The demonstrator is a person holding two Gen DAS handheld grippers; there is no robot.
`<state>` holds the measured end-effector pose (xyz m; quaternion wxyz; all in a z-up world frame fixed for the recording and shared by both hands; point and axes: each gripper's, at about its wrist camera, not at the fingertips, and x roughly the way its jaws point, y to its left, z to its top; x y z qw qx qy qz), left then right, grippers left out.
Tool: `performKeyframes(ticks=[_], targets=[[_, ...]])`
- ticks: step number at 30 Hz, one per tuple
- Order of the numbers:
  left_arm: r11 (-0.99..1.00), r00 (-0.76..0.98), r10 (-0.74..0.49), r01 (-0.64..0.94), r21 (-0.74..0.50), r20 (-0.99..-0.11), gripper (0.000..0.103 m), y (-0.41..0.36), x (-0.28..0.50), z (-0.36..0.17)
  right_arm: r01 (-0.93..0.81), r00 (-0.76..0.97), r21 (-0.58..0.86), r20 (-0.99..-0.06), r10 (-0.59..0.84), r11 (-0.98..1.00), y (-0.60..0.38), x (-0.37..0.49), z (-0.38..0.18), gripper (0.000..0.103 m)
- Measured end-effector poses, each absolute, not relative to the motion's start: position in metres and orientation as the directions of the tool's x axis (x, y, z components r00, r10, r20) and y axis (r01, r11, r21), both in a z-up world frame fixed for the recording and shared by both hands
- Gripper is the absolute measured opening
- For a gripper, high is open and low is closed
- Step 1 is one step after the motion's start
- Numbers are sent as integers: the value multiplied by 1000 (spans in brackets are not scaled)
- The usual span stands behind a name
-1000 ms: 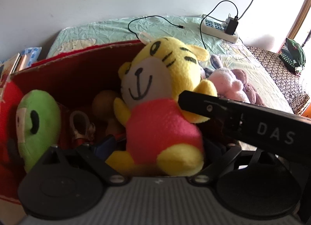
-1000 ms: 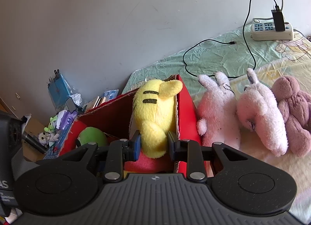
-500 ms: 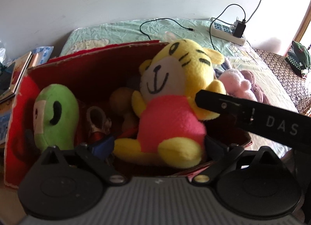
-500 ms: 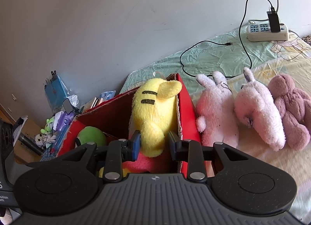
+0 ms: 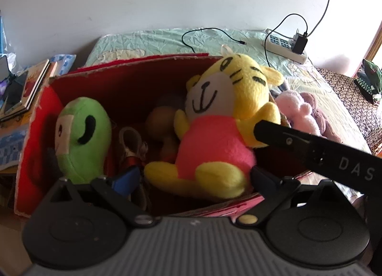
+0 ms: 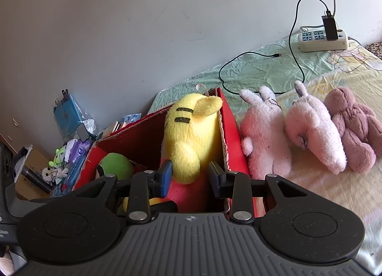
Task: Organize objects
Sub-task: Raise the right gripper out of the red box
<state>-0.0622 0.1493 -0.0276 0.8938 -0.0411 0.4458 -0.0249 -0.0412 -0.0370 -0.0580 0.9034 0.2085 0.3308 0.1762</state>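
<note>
Left wrist view: the left tool (image 5: 194, 177) hangs spread wide at the near edge of the red cardboard box (image 5: 124, 70), gripping nothing. Inside sit a yellow tiger plush (image 5: 214, 137) in a pink shirt and a green plush (image 5: 82, 140).

Right wrist view: the right tool (image 6: 189, 177) has its jaws on either side of the tiger's arm; they look slightly parted, though contact is hard to judge. Two pink plush rabbits (image 6: 267, 137) and a mauve plush (image 6: 353, 130) lie on the bed (image 6: 322, 192) beside the box.

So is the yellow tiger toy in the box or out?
In. The yellow tiger toy sits upright inside the red box, beside the green plush.
</note>
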Motion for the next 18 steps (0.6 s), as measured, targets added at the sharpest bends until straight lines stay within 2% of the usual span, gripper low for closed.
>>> performKeyframes(ticks=[7,18], targets=[[992,607,-110,13,-129,-787,99,153,-70,-19,-172,725,509,-514,458,843,-40,-47,-59,36],[991,581,-22,-93,-93,-814,99,152,-70,-16,-216,701,529,-501,508,820,-52,-45,-56,38]])
